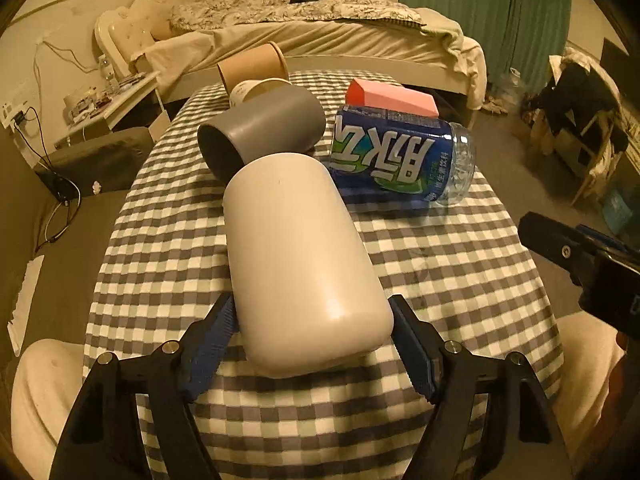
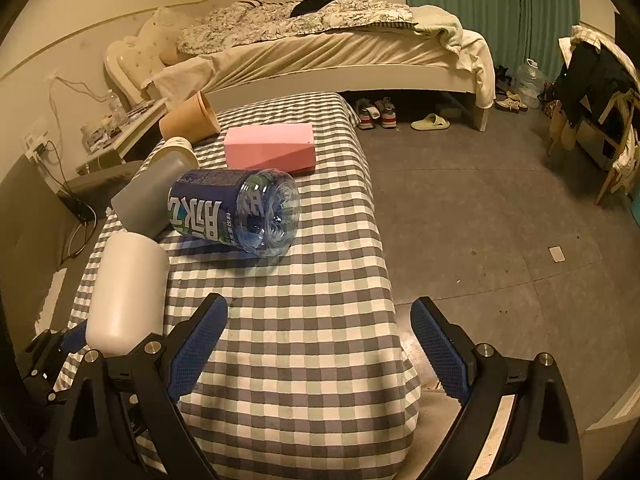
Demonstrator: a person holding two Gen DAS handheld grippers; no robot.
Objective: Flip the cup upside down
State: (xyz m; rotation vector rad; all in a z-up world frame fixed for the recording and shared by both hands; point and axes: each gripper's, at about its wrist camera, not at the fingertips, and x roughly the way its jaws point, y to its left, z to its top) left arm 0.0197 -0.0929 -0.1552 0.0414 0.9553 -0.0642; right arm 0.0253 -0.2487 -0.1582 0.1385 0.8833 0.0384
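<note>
- Blue-padded fingers of the left claw (image 1: 310,340) sit closest to the left wrist lens, clamped on either side of the smooth white cylindrical cup (image 1: 300,256), which lies on its side with its closed, rounded end toward the lens.
- Beyond the white cup, touching its far end, lies a matte grey cup (image 1: 260,132) on its side, its dark mouth turned left.
- Behind the grey cup rest a cream paper cup (image 1: 256,88) and a tan paper cup (image 1: 252,66), both tipped over.
- Right of the white cup's far end lies a clear plastic bottle with a blue label (image 1: 404,156), on its side, with a pink foam block (image 1: 392,98) just behind it.
- All of these lie on the table covered in grey-and-white checked cloth (image 1: 440,264).
- Right claw (image 2: 320,344) hangs over the near end of the table, to the right of the white cup (image 2: 128,284), with its jaws spread wide and nothing between them.
- Past the far end of the table, well beyond the white cup, stands a bed with a patterned quilt (image 2: 320,40).
</note>
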